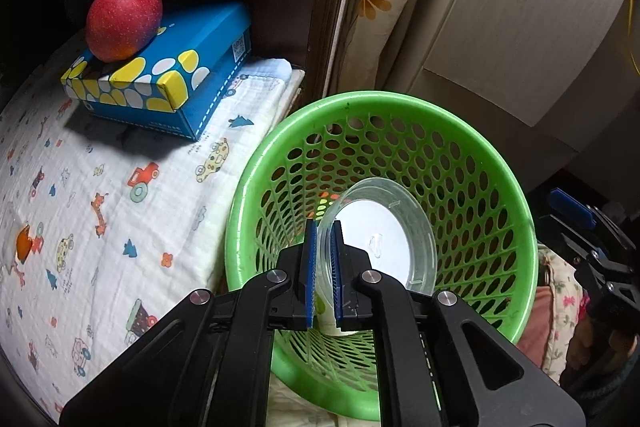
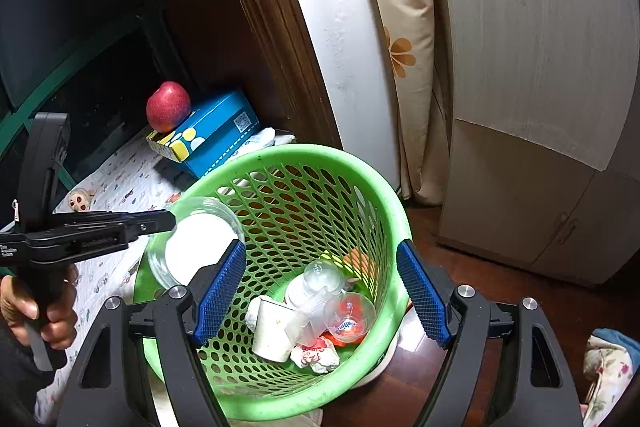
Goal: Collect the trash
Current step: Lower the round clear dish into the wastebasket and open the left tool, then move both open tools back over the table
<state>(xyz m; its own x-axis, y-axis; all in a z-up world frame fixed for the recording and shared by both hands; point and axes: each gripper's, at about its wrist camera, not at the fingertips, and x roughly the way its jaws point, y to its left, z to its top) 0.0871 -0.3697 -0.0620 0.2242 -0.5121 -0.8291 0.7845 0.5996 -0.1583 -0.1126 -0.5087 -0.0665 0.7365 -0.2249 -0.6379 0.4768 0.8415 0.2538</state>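
My left gripper (image 1: 325,269) is shut on the rim of a clear plastic lid (image 1: 384,231) with a white centre and holds it over the mouth of the green mesh trash basket (image 1: 472,155). In the right wrist view the lid (image 2: 198,245) hangs at the basket's (image 2: 320,163) left rim, held by the left gripper (image 2: 170,219). My right gripper (image 2: 322,293) is open and empty above the basket. Inside lie a white cup (image 2: 272,331), clear cups (image 2: 348,315) and crumpled wrappers (image 2: 316,357).
A red apple (image 1: 124,17) sits on a blue tissue box (image 1: 168,75) on a bed with a cartoon-print sheet (image 1: 100,207). A small doll face (image 2: 80,201) lies on the sheet. A wooden door frame (image 2: 276,27), a curtain (image 2: 404,47) and a cabinet (image 2: 532,107) stand behind.
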